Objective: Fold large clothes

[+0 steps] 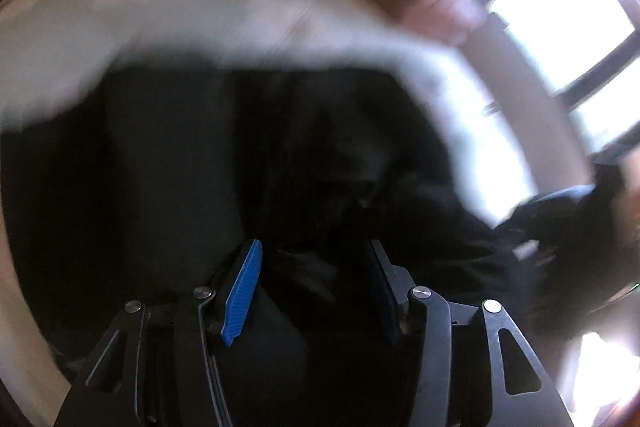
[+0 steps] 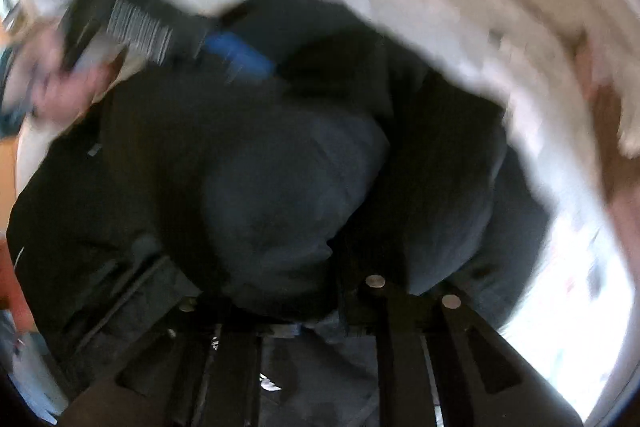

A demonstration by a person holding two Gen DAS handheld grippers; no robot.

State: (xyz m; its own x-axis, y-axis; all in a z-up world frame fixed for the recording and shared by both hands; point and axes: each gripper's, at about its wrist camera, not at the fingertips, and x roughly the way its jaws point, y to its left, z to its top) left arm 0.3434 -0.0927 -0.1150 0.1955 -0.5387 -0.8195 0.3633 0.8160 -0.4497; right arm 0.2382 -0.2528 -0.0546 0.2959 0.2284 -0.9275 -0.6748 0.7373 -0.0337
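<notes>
While both views blur, left gripper (image 1: 316,291) jaws stand apart, dark garment (image 1: 248,163) bunched between, unpinched; right gripper (image 2: 296,311) state unclear, fabric covering fingertips; white bedding (image 2: 460,27) at 12–3 o'clock.

Heavy motion blur, window (image 1: 560,15) glare (overexposed)

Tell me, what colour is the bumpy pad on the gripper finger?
Blue. The ribbed pad on the left gripper shows best in the left wrist view.

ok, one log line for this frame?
left tongs: open over black garment | right tongs: buried in garment, state unclear | white bedding beneath | frames blurred
</notes>
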